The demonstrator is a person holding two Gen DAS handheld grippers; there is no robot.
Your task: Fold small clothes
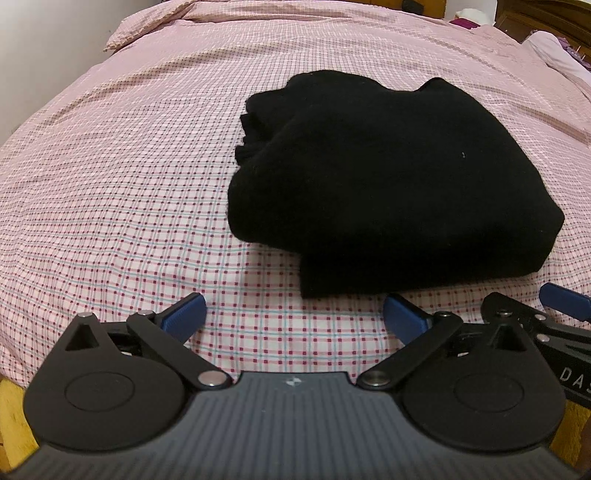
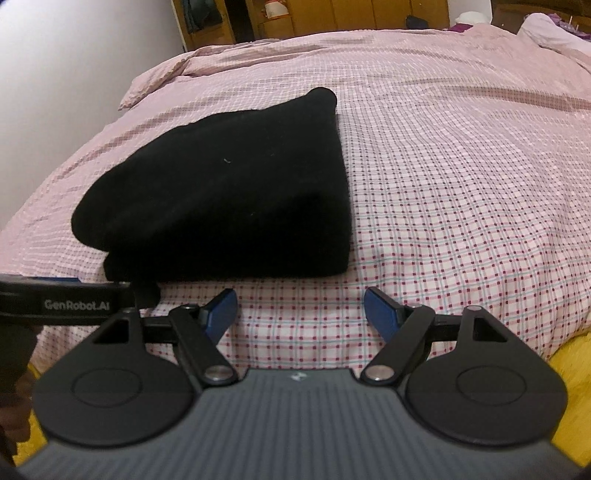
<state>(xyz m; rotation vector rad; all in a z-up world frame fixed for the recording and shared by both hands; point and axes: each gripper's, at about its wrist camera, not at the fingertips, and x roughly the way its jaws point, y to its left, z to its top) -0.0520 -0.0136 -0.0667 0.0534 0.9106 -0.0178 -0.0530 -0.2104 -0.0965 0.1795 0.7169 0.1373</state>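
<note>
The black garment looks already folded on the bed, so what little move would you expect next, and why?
Probably just drawing both grippers back. The black garment lies in a compact folded bundle on the checked bedspread, and the left gripper and right gripper stand open and empty short of its near edge.

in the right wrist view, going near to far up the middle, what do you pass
right gripper with blue-padded fingers, open and empty → pink checked bedsheet → folded black knit garment just left of centre → rumpled pink pillow at the bed's far edge → wooden cabinets
</note>
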